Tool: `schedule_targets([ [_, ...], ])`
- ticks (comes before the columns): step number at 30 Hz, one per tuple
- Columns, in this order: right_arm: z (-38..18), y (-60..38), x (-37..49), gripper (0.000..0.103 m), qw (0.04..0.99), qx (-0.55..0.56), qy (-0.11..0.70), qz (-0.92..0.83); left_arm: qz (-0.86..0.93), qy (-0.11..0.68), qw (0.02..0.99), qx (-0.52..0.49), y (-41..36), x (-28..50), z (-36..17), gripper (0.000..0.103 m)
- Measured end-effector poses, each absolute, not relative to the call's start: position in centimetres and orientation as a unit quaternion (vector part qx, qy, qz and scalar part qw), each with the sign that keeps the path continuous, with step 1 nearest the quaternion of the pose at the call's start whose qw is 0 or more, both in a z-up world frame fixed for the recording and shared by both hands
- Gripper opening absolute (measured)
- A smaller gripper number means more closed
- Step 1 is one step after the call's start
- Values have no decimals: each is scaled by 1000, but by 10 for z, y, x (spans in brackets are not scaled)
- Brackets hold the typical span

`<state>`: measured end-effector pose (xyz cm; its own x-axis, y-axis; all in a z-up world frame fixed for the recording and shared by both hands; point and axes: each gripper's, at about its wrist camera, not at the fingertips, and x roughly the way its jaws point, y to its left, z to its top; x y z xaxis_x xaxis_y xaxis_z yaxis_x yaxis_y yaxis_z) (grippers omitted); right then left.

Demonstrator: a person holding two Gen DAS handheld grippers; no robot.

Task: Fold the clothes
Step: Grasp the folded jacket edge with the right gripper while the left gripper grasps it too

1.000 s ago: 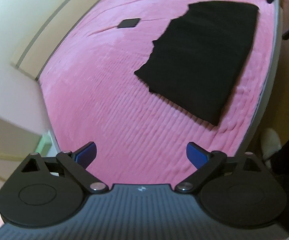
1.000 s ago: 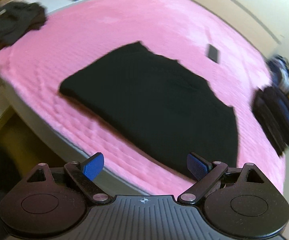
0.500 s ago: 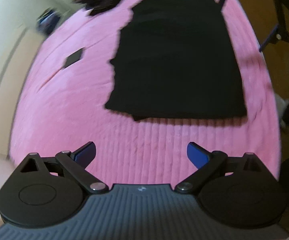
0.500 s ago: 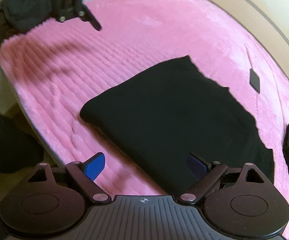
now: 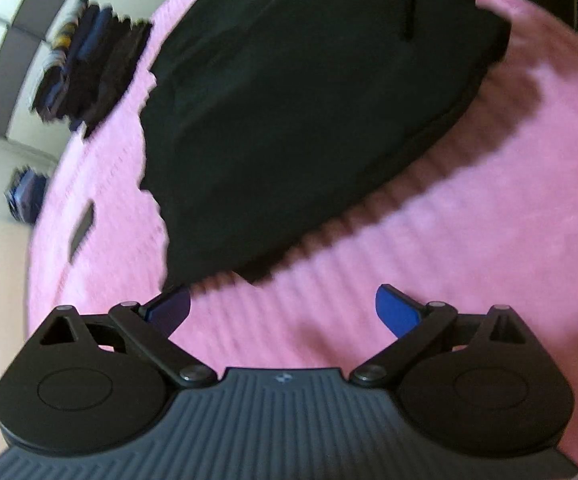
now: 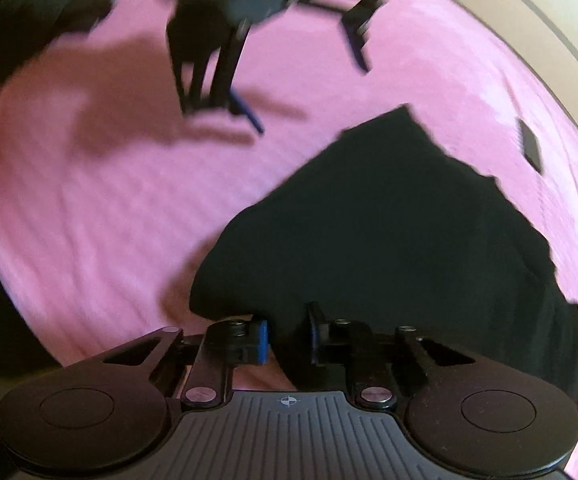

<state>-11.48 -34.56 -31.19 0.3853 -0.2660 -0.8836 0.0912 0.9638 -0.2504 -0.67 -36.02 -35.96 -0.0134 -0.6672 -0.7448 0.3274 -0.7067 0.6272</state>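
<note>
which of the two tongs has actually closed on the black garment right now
The right tongs: their blue pads are drawn close together on the near edge of the black garment. The left tongs are spread wide over bare pink bedspread, holding nothing.

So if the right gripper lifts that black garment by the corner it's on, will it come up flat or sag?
Probably sag: the black garment lies limp and flat on the pink blanket, with soft, uneven edges. It looks folded in layers, so the layers may slide apart. The right gripper is closed on one near edge only; the left gripper is open, so the far side would likely drag.

Left hand-held gripper (image 5: 283,304) spread, right (image 6: 288,338) pinched.
</note>
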Motion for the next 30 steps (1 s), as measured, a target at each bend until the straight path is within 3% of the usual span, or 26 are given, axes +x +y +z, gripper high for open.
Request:
schedule_targets([
  [9,-287,-363,-112,15,833,-41,535,-137,-731,-202,267,594,-409,1,-379,90],
  [11,-282,-364,-112,15,832,-36,536,-141,-739,-198,251,593,-418,-2,-380,80],
  [13,-275,-364,-113,15,831,-29,534,-152,-739,-198,247,595,-426,-5,-379,39],
  [18,-248,-370,-121,15,832,2,521,-189,-738,-195,225,606,-438,-9,-363,16],
  [30,-155,-463,-215,12,835,200,362,-362,-750,-202,294,557,-539,-45,-218,10],
])
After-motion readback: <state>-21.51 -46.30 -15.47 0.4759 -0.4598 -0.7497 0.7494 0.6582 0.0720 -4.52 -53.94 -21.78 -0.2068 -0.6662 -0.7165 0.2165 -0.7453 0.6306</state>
